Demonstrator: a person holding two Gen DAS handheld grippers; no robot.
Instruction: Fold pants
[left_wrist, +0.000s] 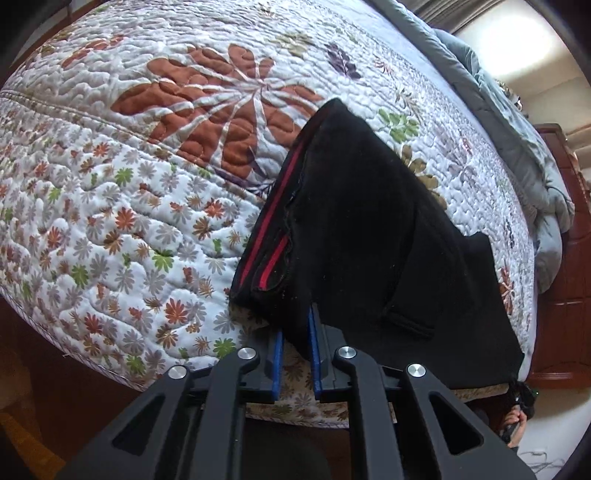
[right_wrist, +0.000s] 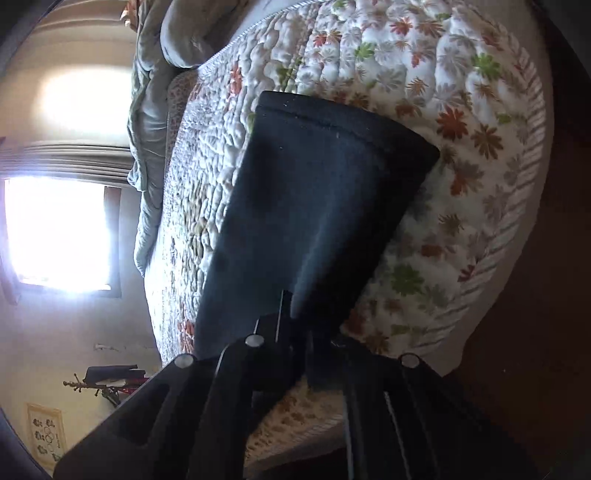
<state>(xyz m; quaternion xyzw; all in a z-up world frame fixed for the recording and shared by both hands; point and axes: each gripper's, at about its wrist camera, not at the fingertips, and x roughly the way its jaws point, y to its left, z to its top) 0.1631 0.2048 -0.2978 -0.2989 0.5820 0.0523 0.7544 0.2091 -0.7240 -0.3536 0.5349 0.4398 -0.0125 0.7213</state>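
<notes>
Your left hand-held gripper (left_wrist: 297, 347) stands open at the pants (left_wrist: 369, 229); your right hand-held gripper (right_wrist: 291, 325) pinches their near edge, legs running away across the bed (left_wrist: 129, 184).

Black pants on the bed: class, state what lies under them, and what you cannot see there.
Under the black pants lies the floral quilt, showing all around them. The quilt's pattern directly beneath is covered, as are most of the left gripper's blue fingers.
</notes>
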